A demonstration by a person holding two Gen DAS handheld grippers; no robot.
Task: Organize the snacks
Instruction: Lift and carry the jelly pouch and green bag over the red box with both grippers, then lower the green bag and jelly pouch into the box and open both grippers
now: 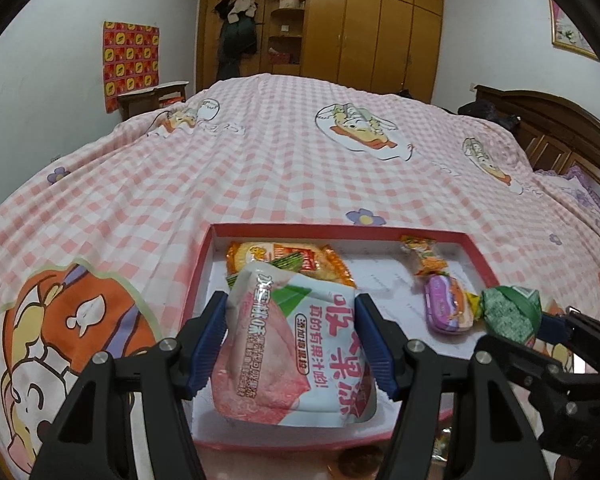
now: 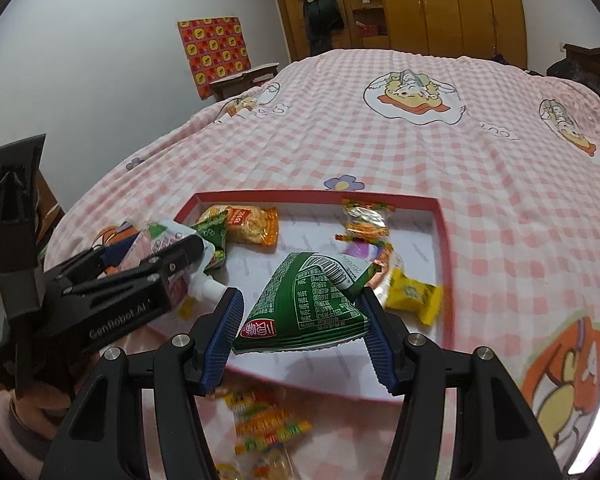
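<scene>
So your left gripper (image 1: 290, 336) is clamped on the pink jelly pouch (image 1: 296, 356) over the red tray (image 1: 480, 256), which already holds several snacks, your right gripper (image 2: 300, 322) pinches the green triangular packet (image 2: 312, 308), and loose packets (image 2: 268, 424) wait outside.
</scene>
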